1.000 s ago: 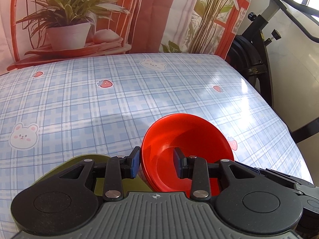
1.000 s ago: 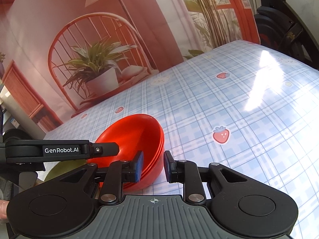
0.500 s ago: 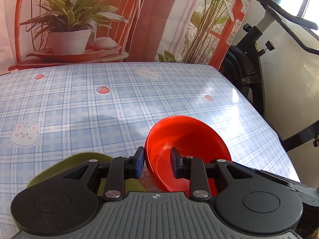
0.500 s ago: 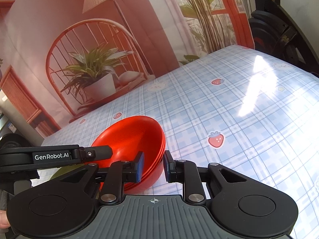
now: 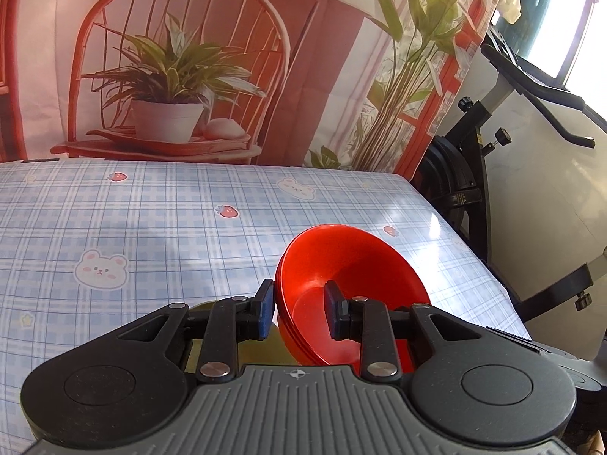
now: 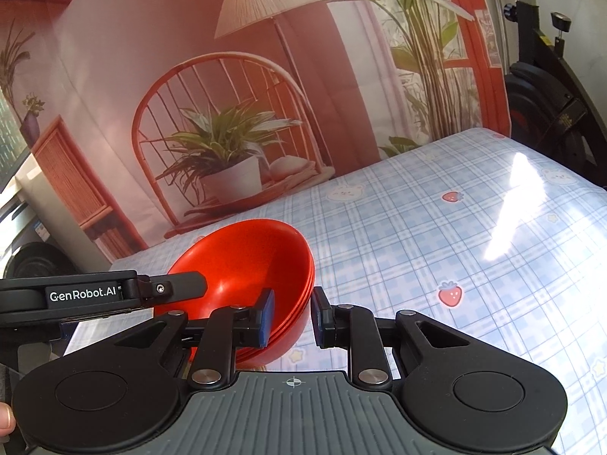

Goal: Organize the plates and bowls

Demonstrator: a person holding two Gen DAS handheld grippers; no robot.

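Observation:
A stack of red bowls (image 5: 349, 284) is held between both grippers, tilted and lifted above the table. My left gripper (image 5: 297, 313) is shut on the stack's left rim, one finger inside and one outside. My right gripper (image 6: 292, 314) is shut on the stack's right rim (image 6: 299, 295) in the same way. The stack also shows in the right wrist view (image 6: 246, 265), with the left gripper's body at its left. An olive green plate (image 5: 261, 352) lies on the table below the left gripper, mostly hidden by it.
The table carries a blue plaid cloth (image 5: 151, 227) with bears and strawberries. A printed backdrop (image 5: 182, 76) hangs behind it. A black exercise bike (image 5: 493, 159) stands off the table's right edge (image 5: 474, 258).
Both grippers have risen with the red bowls, and the views have tilted up to show more backdrop. The green plate is more hidden under the left gripper.

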